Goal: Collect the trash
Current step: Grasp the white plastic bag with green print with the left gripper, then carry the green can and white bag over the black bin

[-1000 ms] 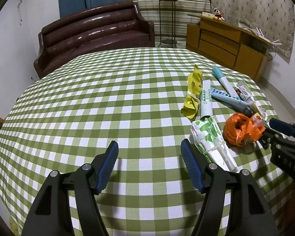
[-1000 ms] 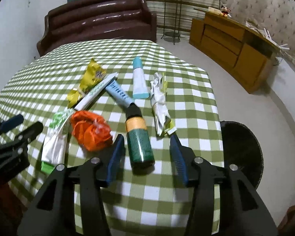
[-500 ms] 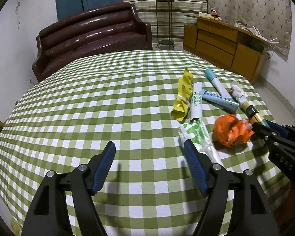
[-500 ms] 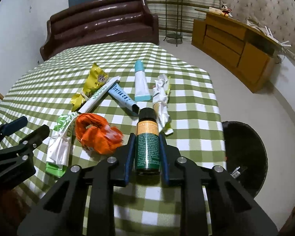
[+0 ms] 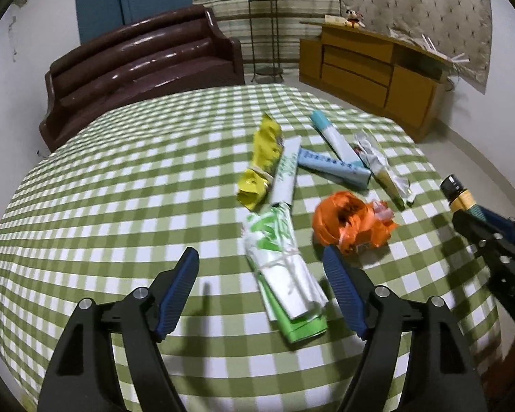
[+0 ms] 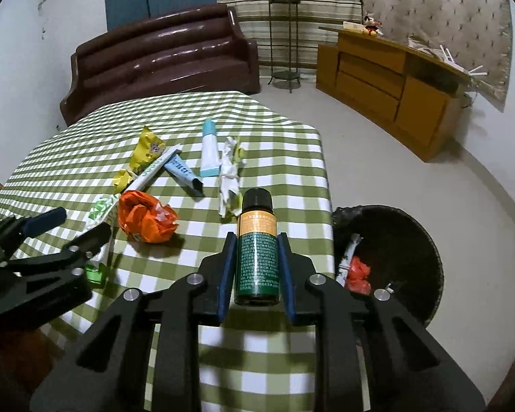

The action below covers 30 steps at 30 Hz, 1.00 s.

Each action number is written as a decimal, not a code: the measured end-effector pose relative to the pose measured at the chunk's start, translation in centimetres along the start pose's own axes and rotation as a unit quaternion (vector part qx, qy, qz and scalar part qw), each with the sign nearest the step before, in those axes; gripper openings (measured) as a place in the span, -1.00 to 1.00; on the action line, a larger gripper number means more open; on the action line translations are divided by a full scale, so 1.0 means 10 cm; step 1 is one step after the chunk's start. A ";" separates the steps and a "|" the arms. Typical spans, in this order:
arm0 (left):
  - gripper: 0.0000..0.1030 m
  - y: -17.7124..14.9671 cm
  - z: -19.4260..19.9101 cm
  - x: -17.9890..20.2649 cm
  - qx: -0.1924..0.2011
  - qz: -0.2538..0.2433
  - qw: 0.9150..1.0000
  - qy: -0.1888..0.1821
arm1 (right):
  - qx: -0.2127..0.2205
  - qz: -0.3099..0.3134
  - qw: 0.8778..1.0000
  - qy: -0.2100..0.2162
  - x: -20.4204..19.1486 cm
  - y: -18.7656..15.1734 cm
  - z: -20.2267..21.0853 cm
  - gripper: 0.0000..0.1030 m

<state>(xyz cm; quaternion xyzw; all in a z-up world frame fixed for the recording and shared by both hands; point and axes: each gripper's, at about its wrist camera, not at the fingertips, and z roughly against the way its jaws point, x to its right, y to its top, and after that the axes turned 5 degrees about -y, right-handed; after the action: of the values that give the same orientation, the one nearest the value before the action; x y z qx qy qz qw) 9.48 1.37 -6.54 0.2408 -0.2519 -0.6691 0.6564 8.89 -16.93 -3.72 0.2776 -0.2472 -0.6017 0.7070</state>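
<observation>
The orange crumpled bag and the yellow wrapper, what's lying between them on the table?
In the left wrist view, a white tube with green print lies between the yellow wrapper and the orange crumpled bag, right beside the wrapper.

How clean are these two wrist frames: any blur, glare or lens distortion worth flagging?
Left wrist: strong fisheye bowing with dark corners, slight motion blur on the green-and-white wrapper and the tablecloth. Right wrist: same bowing, green bottle label sharp, glare streaks on the brown sofa, bin interior dark.
</observation>
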 end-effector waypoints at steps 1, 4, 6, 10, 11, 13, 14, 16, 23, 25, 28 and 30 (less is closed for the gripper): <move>0.24 -0.01 -0.02 0.01 -0.003 -0.002 1.000 0.000 | -0.001 -0.002 1.000 0.000 0.01 -0.01 0.00 -0.55; -0.10 -0.04 -0.07 0.03 -0.013 -0.004 1.000 -0.007 | -0.002 -0.007 1.000 0.000 0.05 -0.04 0.00 -0.55; -0.36 -0.05 -0.07 0.04 -0.013 -0.008 1.000 -0.008 | -0.002 -0.010 1.000 0.001 0.07 -0.05 -0.01 -0.55; -0.38 -0.09 -0.03 0.05 -0.004 -0.015 1.000 -0.009 | 0.001 -0.011 1.000 0.001 0.06 -0.08 0.00 -0.55; -0.39 -0.09 -0.02 0.06 -0.002 -0.017 1.000 -0.008 | 0.003 -0.011 1.000 0.000 0.06 -0.08 0.01 -0.55; -0.39 -0.11 0.01 0.05 0.002 -0.017 1.000 -0.005 | 0.005 -0.012 1.000 -0.002 0.06 -0.09 0.02 -0.55; -0.39 -0.12 0.04 0.04 0.004 -0.017 1.000 -0.005 | 0.006 -0.012 1.000 -0.003 0.07 -0.09 0.02 -0.55; -0.39 -0.14 0.11 0.03 0.011 -0.016 1.000 -0.004 | 0.008 -0.014 1.000 -0.005 0.09 -0.10 0.04 -0.55; -0.39 -0.08 0.41 0.14 0.059 -0.028 0.998 -0.008 | 0.020 -0.026 0.999 -0.026 0.25 -0.11 0.13 -0.55; -0.39 -0.05 0.48 0.21 0.072 -0.032 0.997 -0.017 | 0.024 -0.031 0.999 -0.033 0.32 -0.12 0.16 -0.55; -0.39 0.02 0.51 0.34 0.081 -0.041 0.996 -0.027 | 0.027 -0.041 0.998 -0.046 0.43 -0.11 0.18 -0.55; -0.39 0.05 0.50 0.43 0.082 -0.048 0.995 -0.035 | 0.030 -0.048 0.997 -0.056 0.52 -0.10 0.19 -0.55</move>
<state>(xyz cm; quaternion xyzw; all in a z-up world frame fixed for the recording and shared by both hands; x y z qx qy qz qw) 6.48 -2.84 -2.38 0.2818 -0.3174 -0.6847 0.5925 7.64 -22.35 -2.98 0.2768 -0.2905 -0.6419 0.6534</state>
